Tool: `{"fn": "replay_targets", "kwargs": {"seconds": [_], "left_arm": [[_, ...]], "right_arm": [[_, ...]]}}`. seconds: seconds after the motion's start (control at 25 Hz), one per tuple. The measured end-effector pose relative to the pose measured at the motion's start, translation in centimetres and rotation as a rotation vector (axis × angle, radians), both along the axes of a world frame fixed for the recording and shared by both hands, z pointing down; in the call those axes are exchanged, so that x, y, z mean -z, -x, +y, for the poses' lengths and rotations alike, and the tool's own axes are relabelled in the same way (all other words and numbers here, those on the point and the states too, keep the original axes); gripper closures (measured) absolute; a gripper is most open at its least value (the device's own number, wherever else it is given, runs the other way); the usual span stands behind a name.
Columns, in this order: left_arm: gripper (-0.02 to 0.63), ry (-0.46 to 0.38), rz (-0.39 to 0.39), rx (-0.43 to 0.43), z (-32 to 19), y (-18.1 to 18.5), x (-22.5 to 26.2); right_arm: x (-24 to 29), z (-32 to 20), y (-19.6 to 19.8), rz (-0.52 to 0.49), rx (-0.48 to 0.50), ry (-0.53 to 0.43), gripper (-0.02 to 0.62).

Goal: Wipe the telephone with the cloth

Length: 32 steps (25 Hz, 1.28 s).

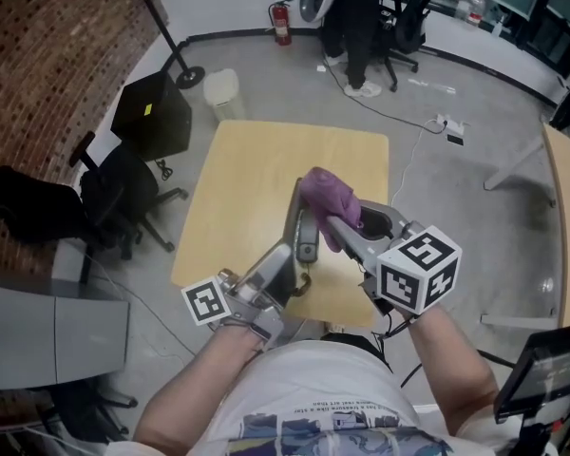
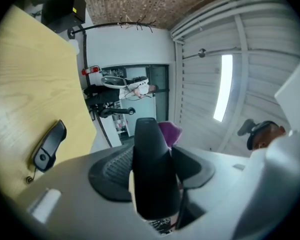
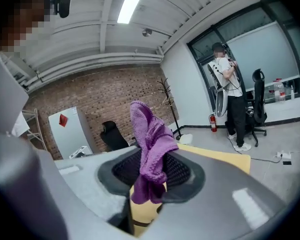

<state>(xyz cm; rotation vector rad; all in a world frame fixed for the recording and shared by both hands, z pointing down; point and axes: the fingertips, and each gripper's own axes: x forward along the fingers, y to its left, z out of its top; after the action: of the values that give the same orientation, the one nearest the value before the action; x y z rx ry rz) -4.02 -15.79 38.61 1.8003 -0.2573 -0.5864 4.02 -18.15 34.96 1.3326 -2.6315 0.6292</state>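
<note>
The worktop (image 1: 256, 169) lies below both my hand-held grippers, bare but for a small dark corded piece (image 2: 50, 145) off to the left of my left one; I cannot tell what it is. My left hand-held gripper (image 1: 287, 259) is clamped on the telephone (image 2: 151, 169), which stands up out of its jaws, lifted off the worktop. My right hand-held gripper (image 1: 345, 224) is clamped on the purple cloth (image 3: 149, 149), whose bunched top sits against the telephone's far end, just beyond my left jaws. I judge wiping under way at that end; the body nearer my left grip looks unreached.
</note>
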Motion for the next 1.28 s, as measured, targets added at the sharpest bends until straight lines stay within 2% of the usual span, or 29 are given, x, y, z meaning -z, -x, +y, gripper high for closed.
{"fn": "replay_targets", "kwargs": {"seconds": [0.28,0.48,0.72,0.92,1.0,1.28], "left_arm": [[0.354,0.005,-0.016,0.000,-0.3,0.1,0.1],[0.354,0.010,0.020,0.008,-0.8,0.2,0.7],[0.354,0.004,0.078,0.025,-1.6,2.0,2.0],[0.354,-0.007,0.140,0.042,-2.1,2.9,3.4],[0.354,-0.022,0.154,0.034,-2.0,3.0,4.0],[0.354,-0.043,0.205,-0.015,-0.9,3.3,5.2]], "right_arm": [[0.0,2.2,2.6,0.094,0.084,-0.024,0.485],[0.0,3.9,4.2,0.073,0.134,-0.021,0.485],[0.2,6.3,6.6,0.023,0.198,-0.006,0.485],[0.0,8.3,7.3,0.010,0.302,0.017,0.485],[0.3,8.3,6.5,0.012,0.280,0.005,0.485],[2.0,2.6,1.5,-0.027,0.010,-0.026,0.485]]}}
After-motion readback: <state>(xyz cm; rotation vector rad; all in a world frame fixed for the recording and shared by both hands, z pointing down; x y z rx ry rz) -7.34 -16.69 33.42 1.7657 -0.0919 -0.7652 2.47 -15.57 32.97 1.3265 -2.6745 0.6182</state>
